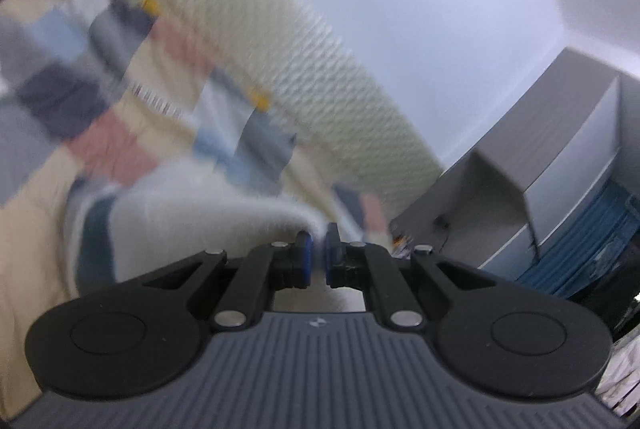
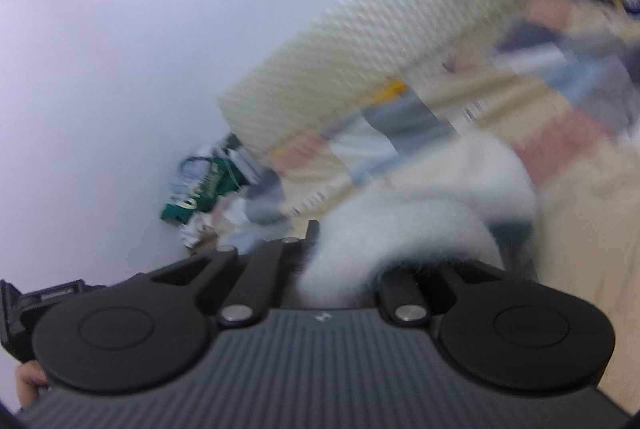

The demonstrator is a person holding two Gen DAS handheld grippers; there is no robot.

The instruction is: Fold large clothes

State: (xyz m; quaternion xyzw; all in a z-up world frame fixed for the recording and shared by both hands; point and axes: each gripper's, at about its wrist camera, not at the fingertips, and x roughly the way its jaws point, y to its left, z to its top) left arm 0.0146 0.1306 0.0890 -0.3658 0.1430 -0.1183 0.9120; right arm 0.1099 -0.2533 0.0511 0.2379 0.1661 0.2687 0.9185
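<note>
White fuzzy garment [image 1: 192, 197] clamped in left gripper [image 1: 318, 253]; right gripper [image 2: 340, 261] clenched on it, fabric draped over fingers.

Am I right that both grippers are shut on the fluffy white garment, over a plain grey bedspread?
Not quite. The left gripper and right gripper are both shut on the fluffy white garment, but the bedspread is a multicoloured patchwork, not plain grey. The left wrist view shows this, though blurred.

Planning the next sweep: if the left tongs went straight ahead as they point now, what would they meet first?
Probably the patchwork bedspread, past the white fleece garment pinched in the left tongs; blur leaves depth unclear.
</note>
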